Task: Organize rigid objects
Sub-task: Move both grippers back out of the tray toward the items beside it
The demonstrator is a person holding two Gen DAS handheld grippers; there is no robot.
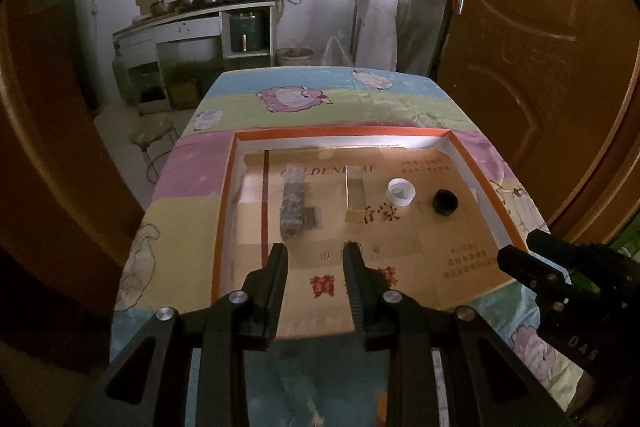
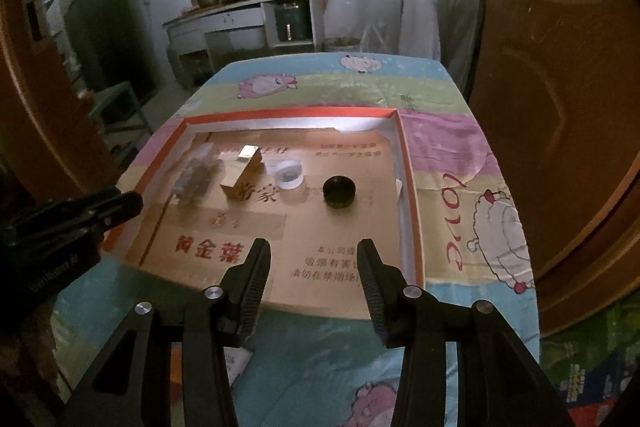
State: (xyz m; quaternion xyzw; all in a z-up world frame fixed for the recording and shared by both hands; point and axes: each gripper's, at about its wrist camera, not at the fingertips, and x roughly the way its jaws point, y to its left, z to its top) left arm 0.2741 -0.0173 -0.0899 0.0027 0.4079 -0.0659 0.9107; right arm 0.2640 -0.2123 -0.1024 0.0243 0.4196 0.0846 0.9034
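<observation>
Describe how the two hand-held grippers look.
Both are matte black. The left hand-held gripper and right hand-held gripper each have two tapering fingers with ribbed inner pads, angular linkage arms with cut-outs, and round silver pivot bolts. Faint pale lettering marks each body's side. No cables or sleeves show.

The table wore a soft, matt printed cloth with faint creases. The tray looked like cardboard, orange-edged with white inner walls, its printed floor slightly glossy under the light. The black cap was matt plastic (ribbed round its side), the white cap smooth plastic. A gold box had a shiny card finish. Both grippers were matt black plastic with ridged pads and bright metal screws
</observation>
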